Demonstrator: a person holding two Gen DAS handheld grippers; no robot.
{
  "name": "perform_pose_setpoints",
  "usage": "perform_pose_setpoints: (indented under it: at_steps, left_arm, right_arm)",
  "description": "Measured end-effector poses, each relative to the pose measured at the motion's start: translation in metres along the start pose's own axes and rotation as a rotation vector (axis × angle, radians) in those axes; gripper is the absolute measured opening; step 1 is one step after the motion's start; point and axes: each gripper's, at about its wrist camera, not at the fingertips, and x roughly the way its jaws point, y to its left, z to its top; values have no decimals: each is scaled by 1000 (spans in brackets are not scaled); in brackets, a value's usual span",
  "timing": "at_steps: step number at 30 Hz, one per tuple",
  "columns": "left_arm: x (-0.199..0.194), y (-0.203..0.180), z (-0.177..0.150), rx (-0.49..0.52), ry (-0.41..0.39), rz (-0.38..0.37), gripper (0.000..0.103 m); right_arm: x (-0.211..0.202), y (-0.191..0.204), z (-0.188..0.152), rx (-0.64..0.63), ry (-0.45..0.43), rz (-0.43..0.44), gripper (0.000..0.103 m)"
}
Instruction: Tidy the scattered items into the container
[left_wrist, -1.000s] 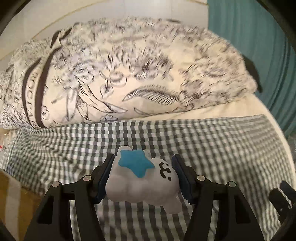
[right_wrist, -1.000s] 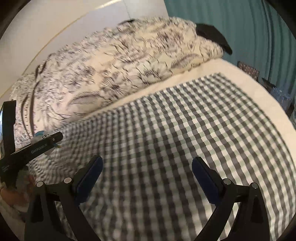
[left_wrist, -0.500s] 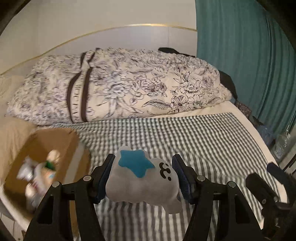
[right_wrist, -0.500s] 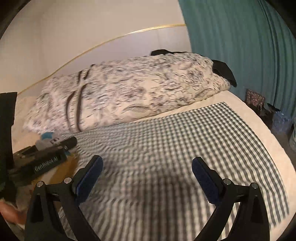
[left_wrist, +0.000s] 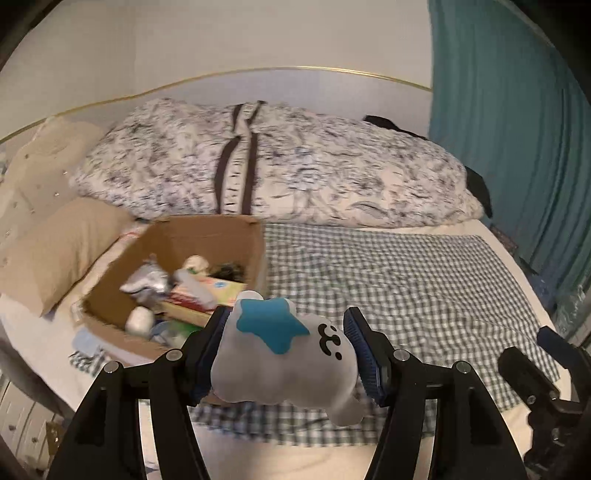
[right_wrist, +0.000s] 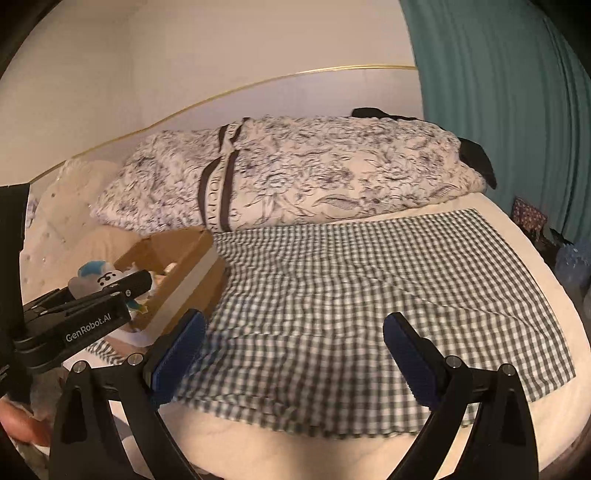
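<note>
Left wrist view: cardboard box (left_wrist: 177, 240) on the bed, left of the gingham cloth (left_wrist: 388, 273), below the floral duvet (left_wrist: 295, 166). Inside the box: a crumpled silver packet (left_wrist: 147, 282), a white roll (left_wrist: 139, 320), a yellow carton (left_wrist: 218, 290), other items too blurred to name. Left gripper (left_wrist: 286, 350) pinching a grey plush toy (left_wrist: 280, 369) with a blue star, both pads pressed to its sides, held in the air just right of the box's near corner. Half a second ago the box sat at the far left edge; now nearer the middle, with more of the bed visible.

Right wrist view: right gripper (right_wrist: 293, 354) spread wide, nothing between its pads, over the gingham cloth. Cardboard box at left, partly hidden by the left gripper carrying the plush toy. Box more exposed than before.
</note>
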Motion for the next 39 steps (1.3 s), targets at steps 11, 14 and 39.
perform_pose_setpoints:
  at_steps: [11,14,39]
  left_arm:
    - [39,101,17,-118,24,94,65]
    - [59,113,23,-120,40,113,65]
    - [66,71,11,-87,61,55,103]
  right_arm:
    - [28,57,7,-60,7,55,97]
    - [43,61,10,-61,25,60,97]
    - [70,24,24,46,31,-33,97]
